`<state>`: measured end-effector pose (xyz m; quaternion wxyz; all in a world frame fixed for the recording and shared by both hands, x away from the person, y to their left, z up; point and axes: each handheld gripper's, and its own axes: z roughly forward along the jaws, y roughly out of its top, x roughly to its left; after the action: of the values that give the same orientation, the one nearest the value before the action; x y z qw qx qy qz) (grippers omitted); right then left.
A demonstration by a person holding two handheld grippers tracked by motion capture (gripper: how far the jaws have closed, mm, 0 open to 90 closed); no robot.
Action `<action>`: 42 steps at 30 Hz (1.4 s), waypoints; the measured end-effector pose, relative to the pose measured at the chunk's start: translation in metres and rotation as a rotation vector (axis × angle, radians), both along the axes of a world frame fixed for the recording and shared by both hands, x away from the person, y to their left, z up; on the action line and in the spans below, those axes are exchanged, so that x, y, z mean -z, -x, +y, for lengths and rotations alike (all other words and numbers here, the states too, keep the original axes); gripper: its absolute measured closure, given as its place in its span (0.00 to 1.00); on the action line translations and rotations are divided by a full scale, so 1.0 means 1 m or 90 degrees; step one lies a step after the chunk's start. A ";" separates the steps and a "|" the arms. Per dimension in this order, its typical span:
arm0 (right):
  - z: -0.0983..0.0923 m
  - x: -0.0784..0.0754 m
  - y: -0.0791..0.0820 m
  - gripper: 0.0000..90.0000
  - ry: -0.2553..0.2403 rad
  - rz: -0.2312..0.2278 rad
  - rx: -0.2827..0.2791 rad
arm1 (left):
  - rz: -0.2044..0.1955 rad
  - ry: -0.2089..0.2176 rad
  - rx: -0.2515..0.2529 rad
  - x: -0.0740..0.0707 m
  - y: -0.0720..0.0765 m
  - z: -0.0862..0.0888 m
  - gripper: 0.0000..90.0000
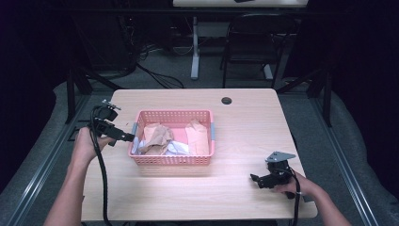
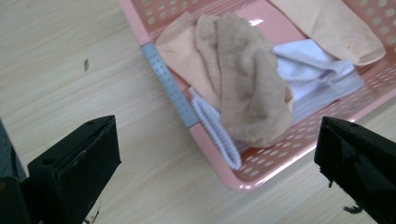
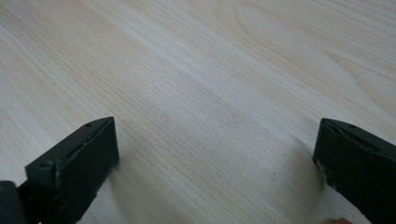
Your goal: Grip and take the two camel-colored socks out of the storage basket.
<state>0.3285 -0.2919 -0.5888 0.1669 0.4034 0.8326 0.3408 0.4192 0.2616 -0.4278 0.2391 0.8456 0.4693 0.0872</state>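
socks (image 2: 247, 88) lay in the pink basket (image 2: 261, 175) just ahead of the left gripper (image 2: 217, 163), its jaws wide apart and empty, while the right gripper (image 3: 217, 163), also apart, held nothing over bare table (image 3: 210, 70), so no grasp seemed begun.

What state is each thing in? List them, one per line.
Left tongs: open, empty, aimed at the basket's corner.
Right tongs: open, empty, low over bare table.
Basket: upright on the table, holding socks.
Tan sock: crumpled, on top of the pile.
White sock: lying flat, partly covered.
Peach sock: lying flat.
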 end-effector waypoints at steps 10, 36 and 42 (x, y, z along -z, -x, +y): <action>0.000 0.000 0.000 0.00 -0.001 -0.001 0.001 | 0.028 -0.001 0.052 0.010 -0.021 -0.036 0.00; 0.000 0.000 0.000 0.00 -0.001 -0.001 0.002 | 0.112 -0.064 0.075 0.072 -0.056 -0.087 0.32; 0.000 0.000 0.000 0.00 -0.001 -0.002 0.002 | 0.104 -0.092 0.055 0.075 -0.061 -0.082 0.50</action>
<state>0.3283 -0.2917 -0.5890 0.1681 0.4044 0.8315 0.3417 0.4801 0.1794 -0.5026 0.1421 0.8844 0.4426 0.0410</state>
